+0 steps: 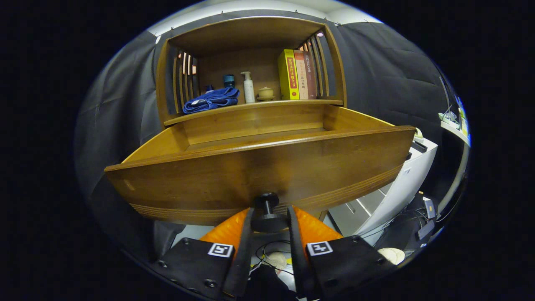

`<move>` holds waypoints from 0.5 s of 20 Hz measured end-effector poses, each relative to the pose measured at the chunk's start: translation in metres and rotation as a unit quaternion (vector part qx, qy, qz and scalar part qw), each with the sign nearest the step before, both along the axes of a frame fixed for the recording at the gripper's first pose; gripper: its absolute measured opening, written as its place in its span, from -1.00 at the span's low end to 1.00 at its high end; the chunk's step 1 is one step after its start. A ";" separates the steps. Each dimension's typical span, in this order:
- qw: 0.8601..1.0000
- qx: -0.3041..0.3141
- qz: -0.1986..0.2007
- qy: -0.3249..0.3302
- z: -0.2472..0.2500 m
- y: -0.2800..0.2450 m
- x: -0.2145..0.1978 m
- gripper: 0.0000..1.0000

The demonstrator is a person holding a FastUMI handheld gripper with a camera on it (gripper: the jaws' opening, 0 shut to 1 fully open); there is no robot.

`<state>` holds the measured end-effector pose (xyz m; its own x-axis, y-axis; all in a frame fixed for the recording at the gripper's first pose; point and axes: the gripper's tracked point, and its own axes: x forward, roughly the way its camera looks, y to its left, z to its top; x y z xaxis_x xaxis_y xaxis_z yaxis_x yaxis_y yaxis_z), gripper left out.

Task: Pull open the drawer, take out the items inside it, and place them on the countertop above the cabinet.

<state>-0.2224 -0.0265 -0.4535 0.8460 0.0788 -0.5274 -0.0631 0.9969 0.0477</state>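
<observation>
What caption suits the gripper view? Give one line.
Claw shut on the knob of the pulled-out wooden drawer, below a shelf holding books.

Dim booth, warm light from above on shelf; strong fisheye bending at edges; focus sharp.

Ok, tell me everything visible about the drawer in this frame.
The drawer is brown wood with visible grain and a grooved band along the bottom of its curved front panel. It is pulled well out from under the cabinet's shelf. What shows of its inside looks bare; the front panel hides the rest. A dark round knob sticks out low on the front, and the claw is closed on it, one finger on each side.
</observation>
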 end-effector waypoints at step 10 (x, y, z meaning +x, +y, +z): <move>0.994 -0.004 0.004 -0.112 0.113 -0.001 0.018 0.99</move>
<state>-0.2045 -0.0271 -0.3407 0.9417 0.0821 -0.3262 -0.0788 0.9966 0.0235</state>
